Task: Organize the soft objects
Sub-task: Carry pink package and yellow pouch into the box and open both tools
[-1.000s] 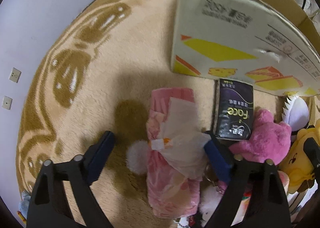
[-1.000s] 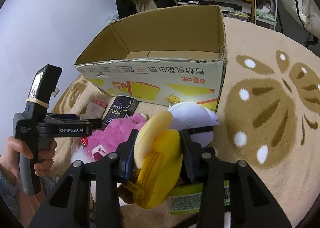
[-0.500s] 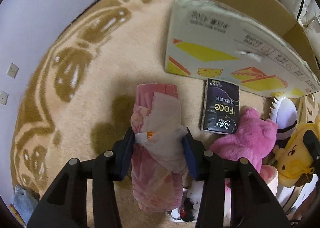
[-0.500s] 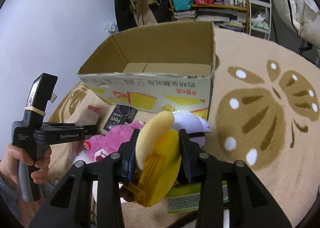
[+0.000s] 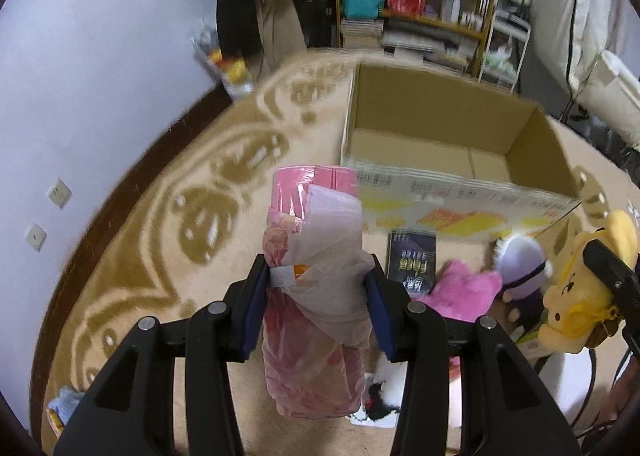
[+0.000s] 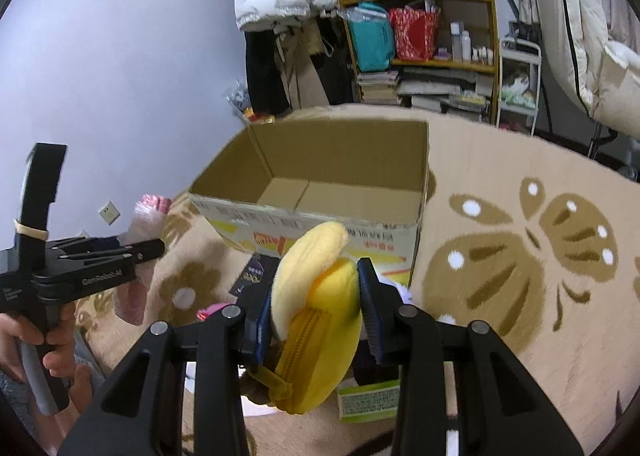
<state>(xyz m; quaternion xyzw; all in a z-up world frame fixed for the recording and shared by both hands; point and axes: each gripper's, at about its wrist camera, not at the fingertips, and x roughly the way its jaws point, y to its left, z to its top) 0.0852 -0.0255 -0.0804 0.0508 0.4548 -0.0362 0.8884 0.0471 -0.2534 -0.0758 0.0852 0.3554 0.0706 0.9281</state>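
Left tongs (image 5: 316, 308) pinched the pink bag (image 5: 316, 296), held up in front of the cardboard box (image 5: 452, 160). Right tongs (image 6: 316, 316) pinched the yellow plush (image 6: 320, 316), also lifted near the box.

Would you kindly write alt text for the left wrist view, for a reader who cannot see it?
The left tongs are shut on a pink plastic-wrapped bundle, held up above a beige patterned rug. Beyond it stands an open cardboard box, nothing visible inside. At right lie a dark packet, a pink plush and a yellow plush.
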